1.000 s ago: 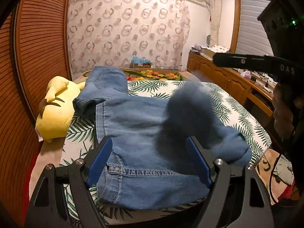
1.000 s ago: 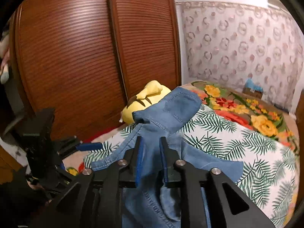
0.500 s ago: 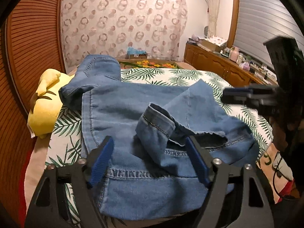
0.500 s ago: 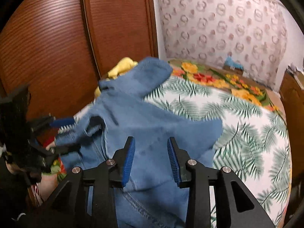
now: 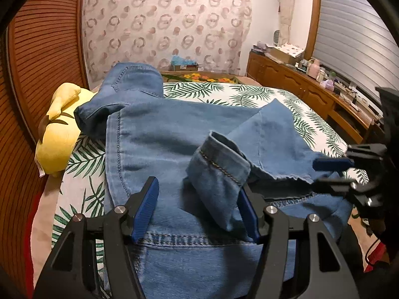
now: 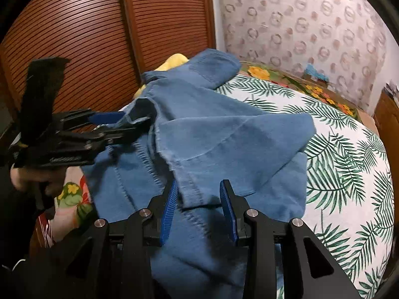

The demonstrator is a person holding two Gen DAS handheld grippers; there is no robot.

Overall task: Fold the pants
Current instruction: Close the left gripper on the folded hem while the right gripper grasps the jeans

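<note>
Item: pants (image 5: pixel 159 137), blue denim, spread on a leaf-print bed (image 5: pixel 249 92), long axis running away from both grippers toward the wall.

Left gripper (image 5: pixel 197 209): jaws apart and just closing in; rolled hem (image 5: pixel 219 162) lies between them, touching the right-hand pad only, ungripped.

Right gripper (image 6: pixel 199 206): jaws part-open, loose fold between, not pinched.

Containers: none in use. Yellow plush toy (image 5: pixel 57 134) beside pants.

Place: a bedroom in a home.
Bed: a bed (image 5: pixel 249 94) with a palm-leaf sheet fills the middle.
Left: slatted wooden wardrobe doors (image 6: pixel 99 37); a yellow plush toy (image 5: pixel 57 134) lies beside them.
Far: a ring-patterned curtain (image 5: pixel 162 25).
Right: a wooden sideboard (image 5: pixel 299 87) crowded with small household items, under a shuttered window (image 5: pixel 349 30).
</note>
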